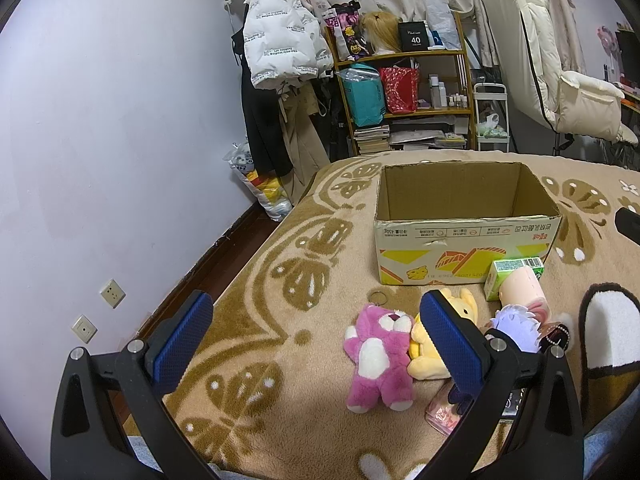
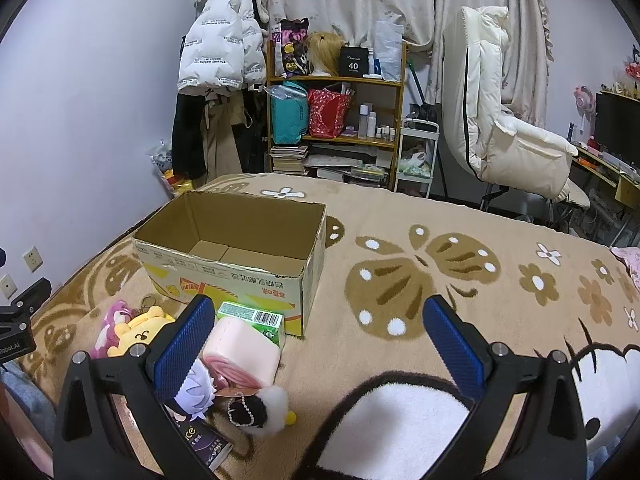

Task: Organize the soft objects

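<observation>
An open cardboard box (image 1: pixel 464 236) stands on the bed; it also shows in the right wrist view (image 2: pixel 240 256). In front of it lie a pink plush bear (image 1: pixel 378 356), a yellow plush (image 1: pixel 430 354), a pink soft block (image 1: pixel 522 288), a lilac-haired plush doll (image 1: pixel 516 324) and a green carton (image 1: pixel 510 274). My left gripper (image 1: pixel 316 344) is open and empty, just above the plush toys. My right gripper (image 2: pixel 320 344) is open and empty above the blanket, with the pink block (image 2: pixel 242 350), doll (image 2: pixel 196 390) and a black-and-white pompom (image 2: pixel 260 408) by its left finger.
A beige butterfly-pattern blanket (image 2: pixel 420 280) covers the bed. A pink packet (image 1: pixel 442 416) and a dark booklet (image 2: pixel 208 442) lie near the toys. Behind the bed stand a shelf (image 1: pixel 404 92), hanging coats (image 1: pixel 280 40) and a draped chair (image 2: pixel 504 132). The wall is at the left.
</observation>
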A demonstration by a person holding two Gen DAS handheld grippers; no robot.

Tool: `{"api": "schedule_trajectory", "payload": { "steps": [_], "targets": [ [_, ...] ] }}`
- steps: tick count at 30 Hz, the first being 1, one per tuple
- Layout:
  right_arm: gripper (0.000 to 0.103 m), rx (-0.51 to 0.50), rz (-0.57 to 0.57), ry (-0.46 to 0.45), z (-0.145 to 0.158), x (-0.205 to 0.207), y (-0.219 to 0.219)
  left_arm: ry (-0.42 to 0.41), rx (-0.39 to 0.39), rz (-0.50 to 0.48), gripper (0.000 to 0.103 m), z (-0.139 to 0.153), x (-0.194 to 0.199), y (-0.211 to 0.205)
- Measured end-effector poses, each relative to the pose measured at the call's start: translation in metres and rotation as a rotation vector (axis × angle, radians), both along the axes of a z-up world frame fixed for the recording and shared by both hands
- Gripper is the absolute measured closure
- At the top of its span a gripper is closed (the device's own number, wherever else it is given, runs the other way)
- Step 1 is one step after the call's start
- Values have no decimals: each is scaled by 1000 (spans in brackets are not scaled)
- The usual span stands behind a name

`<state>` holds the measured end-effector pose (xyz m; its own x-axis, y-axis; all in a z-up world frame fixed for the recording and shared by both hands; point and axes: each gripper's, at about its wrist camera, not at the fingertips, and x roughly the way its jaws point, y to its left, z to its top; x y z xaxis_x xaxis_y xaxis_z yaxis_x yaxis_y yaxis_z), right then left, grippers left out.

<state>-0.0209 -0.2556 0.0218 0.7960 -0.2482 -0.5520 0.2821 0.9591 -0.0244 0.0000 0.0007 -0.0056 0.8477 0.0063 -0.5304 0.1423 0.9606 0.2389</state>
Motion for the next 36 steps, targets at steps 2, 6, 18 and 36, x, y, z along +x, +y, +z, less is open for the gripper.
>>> {"api": "schedule_trajectory", "payload": {
  "steps": [2, 6, 18, 36],
  "targets": [
    [0, 1, 1, -1, 0, 0, 0, 1, 0, 1, 1, 1, 0, 0],
    [0, -1, 1, -1, 0, 1, 1, 2, 4, -1, 1, -1, -1, -4],
    [0, -1, 1, 1, -1, 1, 0, 2, 4, -2, 1, -1, -1, -4],
    [0, 2, 15, 10, -11, 2, 8, 24, 1, -2, 1, -8, 0, -3]
  ]
}}
